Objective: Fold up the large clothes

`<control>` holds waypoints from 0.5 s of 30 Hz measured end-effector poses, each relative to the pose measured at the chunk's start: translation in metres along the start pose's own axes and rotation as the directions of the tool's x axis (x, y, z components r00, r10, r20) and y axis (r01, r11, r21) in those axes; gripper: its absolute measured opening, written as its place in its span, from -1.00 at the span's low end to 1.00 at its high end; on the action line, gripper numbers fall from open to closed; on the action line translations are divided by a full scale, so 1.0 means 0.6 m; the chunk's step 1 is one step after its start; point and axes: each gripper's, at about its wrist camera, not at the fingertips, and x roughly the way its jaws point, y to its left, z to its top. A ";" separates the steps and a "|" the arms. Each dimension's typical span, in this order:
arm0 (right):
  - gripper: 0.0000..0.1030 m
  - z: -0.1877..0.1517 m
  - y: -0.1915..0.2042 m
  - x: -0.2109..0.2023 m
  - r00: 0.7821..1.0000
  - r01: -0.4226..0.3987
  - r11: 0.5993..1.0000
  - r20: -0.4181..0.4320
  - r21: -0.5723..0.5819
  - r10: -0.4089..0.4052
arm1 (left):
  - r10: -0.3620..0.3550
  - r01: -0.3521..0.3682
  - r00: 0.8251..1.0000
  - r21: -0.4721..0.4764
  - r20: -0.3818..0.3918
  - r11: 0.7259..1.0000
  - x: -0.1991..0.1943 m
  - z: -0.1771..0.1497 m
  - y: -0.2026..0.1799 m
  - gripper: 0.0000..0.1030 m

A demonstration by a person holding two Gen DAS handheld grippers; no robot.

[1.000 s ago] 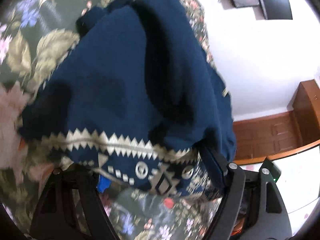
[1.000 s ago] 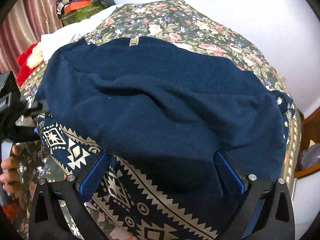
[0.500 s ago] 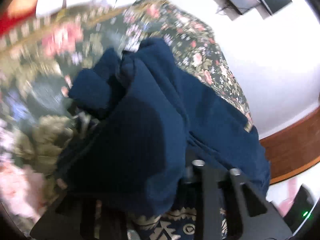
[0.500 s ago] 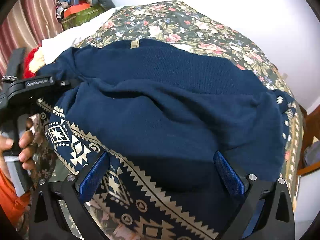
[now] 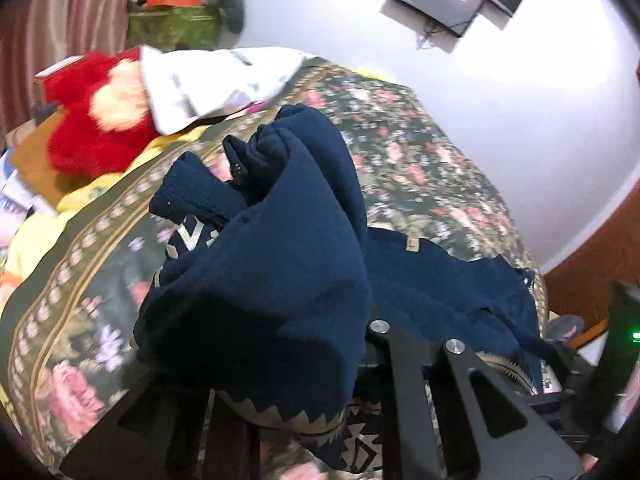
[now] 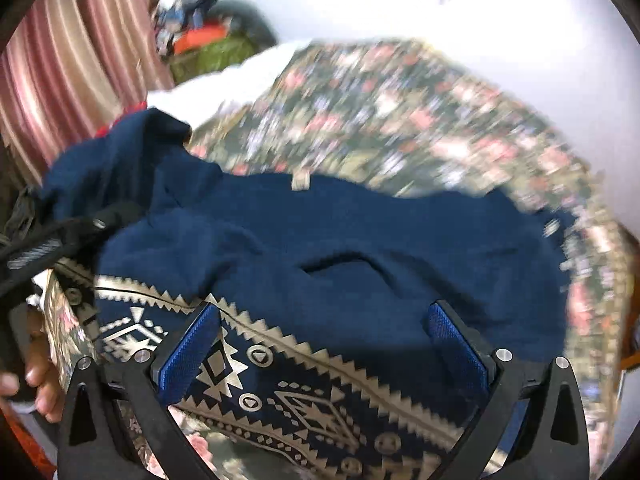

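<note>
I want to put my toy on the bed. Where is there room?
The floral bedspread is bare between the navy sweater and the white wall, and also along its patterned border left of the sweater. It is crowded at the head of the bed: a red plush toy, white cloth and yellow fabric pile there.
</note>
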 end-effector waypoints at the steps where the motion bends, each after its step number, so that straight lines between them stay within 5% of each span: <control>1: 1.00 -0.004 0.006 0.024 0.999 -0.018 1.000 -0.040 0.003 0.018 | 0.013 -0.013 1.000 -0.009 -0.011 1.000 0.004 -0.003 0.010 -0.70; 8: 1.00 -0.021 0.055 0.074 0.997 0.033 0.991 -0.064 -0.127 -0.041 | 0.062 -0.062 0.998 0.057 0.000 0.996 -0.002 -0.025 -0.001 -0.72; 15: 0.96 -0.044 -0.041 -0.053 0.999 -0.047 0.998 0.008 0.047 0.046 | 0.014 -0.042 0.994 0.249 0.112 0.968 -0.039 -0.004 -0.128 -0.72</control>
